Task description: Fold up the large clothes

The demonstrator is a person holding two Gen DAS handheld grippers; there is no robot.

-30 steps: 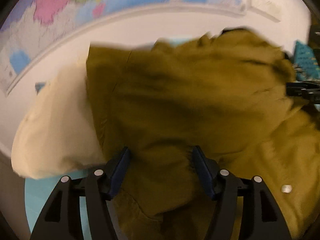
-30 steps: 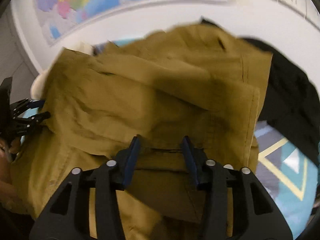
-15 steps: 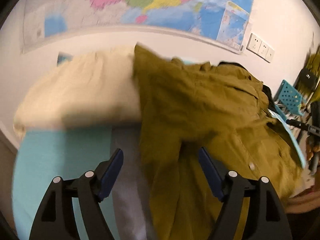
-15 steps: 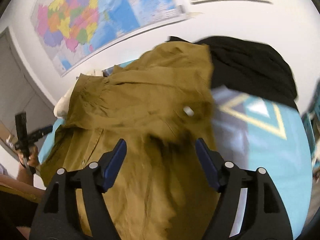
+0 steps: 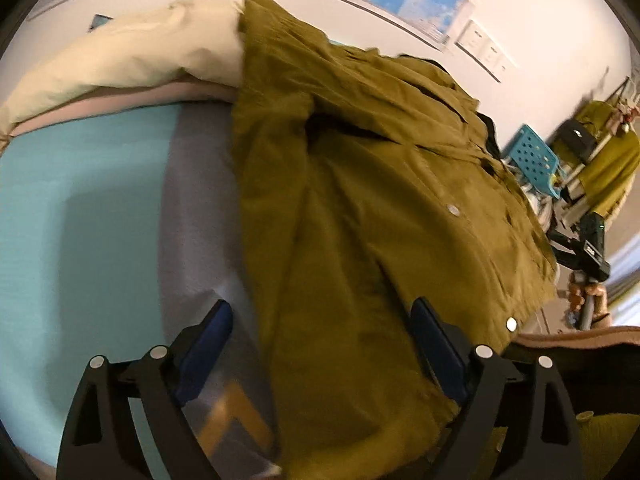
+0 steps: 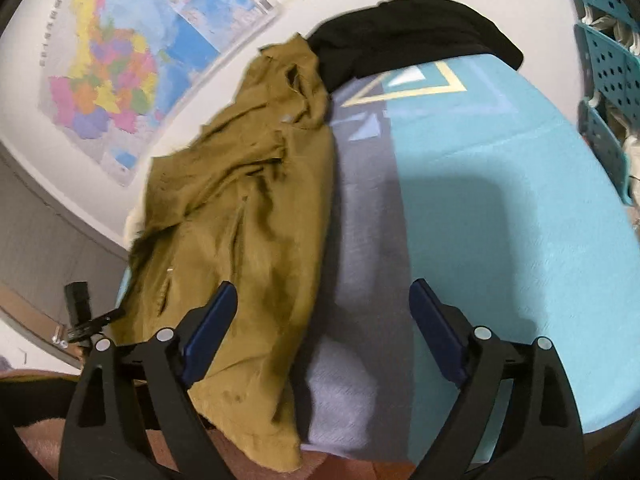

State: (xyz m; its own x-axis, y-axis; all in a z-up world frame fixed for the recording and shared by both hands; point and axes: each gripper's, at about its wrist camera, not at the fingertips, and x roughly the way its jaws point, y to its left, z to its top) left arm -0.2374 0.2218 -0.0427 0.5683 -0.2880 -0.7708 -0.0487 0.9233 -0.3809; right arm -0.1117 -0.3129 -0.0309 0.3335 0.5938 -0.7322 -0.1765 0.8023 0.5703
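Note:
An olive-green jacket (image 5: 380,208) with snap buttons lies folded lengthwise on the teal and grey cloth-covered table (image 5: 80,208). My left gripper (image 5: 320,336) hovers over its near left edge, jaws still opening, pads clear of the cloth. In the right wrist view the same jacket (image 6: 248,208) stretches away along the left side. My right gripper (image 6: 322,312) stands over the jacket's right edge and the grey stripe (image 6: 360,240), jaws still opening, gripping nothing. The other gripper shows at the far edge of each view.
A cream garment (image 5: 132,60) lies at the table's back left and a black garment (image 6: 412,32) at the back right. Teal perforated crates (image 6: 604,80) stand to the right. A wall map (image 6: 120,60) hangs behind. The table's near edge is close below both grippers.
Both grippers have let go of the olive jacket and opened wide. The left one swung out to the left and the right one to the right, leaving the jacket lying flat.

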